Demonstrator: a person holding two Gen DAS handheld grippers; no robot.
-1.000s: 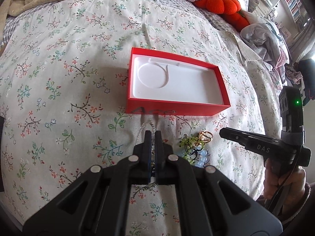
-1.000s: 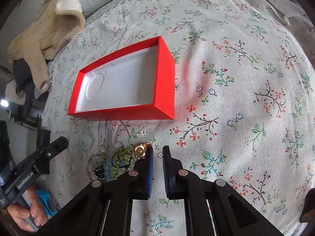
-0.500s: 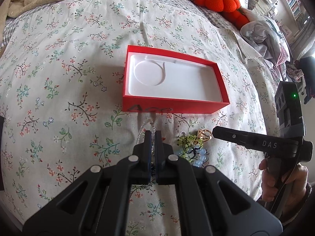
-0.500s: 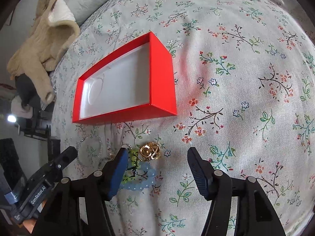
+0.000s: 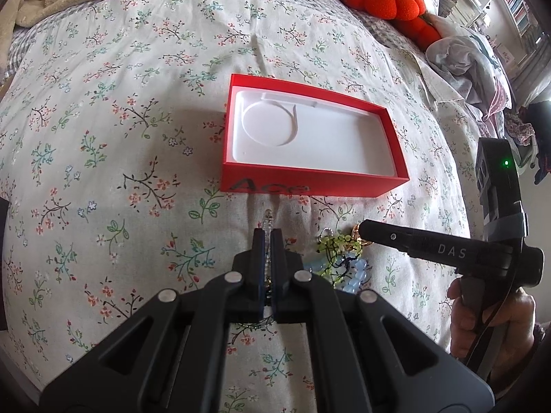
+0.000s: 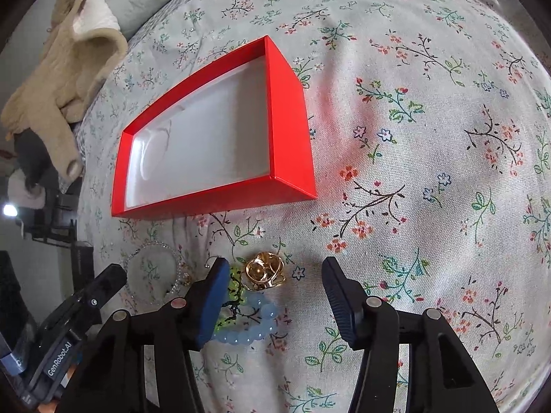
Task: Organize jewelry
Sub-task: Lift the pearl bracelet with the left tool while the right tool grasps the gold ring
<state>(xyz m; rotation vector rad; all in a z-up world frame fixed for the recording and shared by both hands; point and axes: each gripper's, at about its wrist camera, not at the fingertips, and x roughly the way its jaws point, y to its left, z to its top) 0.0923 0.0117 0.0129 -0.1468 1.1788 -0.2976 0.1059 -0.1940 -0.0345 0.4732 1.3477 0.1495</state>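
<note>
A red box [image 5: 310, 186] with a white moulded insert lies open on the floral bedspread [image 5: 103, 137]. My left gripper [image 5: 267, 234] is shut on a clear bead bracelet [image 5: 267, 218] just in front of the box. The bracelet's loop [image 6: 151, 268] rests on the spread beside the left gripper [image 6: 115, 275]. To the right lies a small heap: a gold ornament [image 6: 263, 270], green beads [image 6: 234, 282] and a pale blue bead bracelet [image 6: 248, 323]. My right gripper [image 6: 275, 263] straddles the gold ornament. Its jaws are closing and the pads stand clear of it. The right gripper [image 5: 366, 232] enters the left wrist view from the right.
A beige fleece blanket [image 6: 69, 69] is bunched at the far left corner. Orange plush pumpkins [image 5: 389, 3] and a pile of clothes [image 5: 465, 58] sit at the far right. A hand [image 5: 489, 316] holds the right gripper's handle. The red box's wall [image 6: 292, 120] stands beyond the jewelry.
The right gripper's jaws went from nearly shut to wide apart, then narrowed slightly, and it now straddles the gold ornament. The left gripper stayed shut and in place.
</note>
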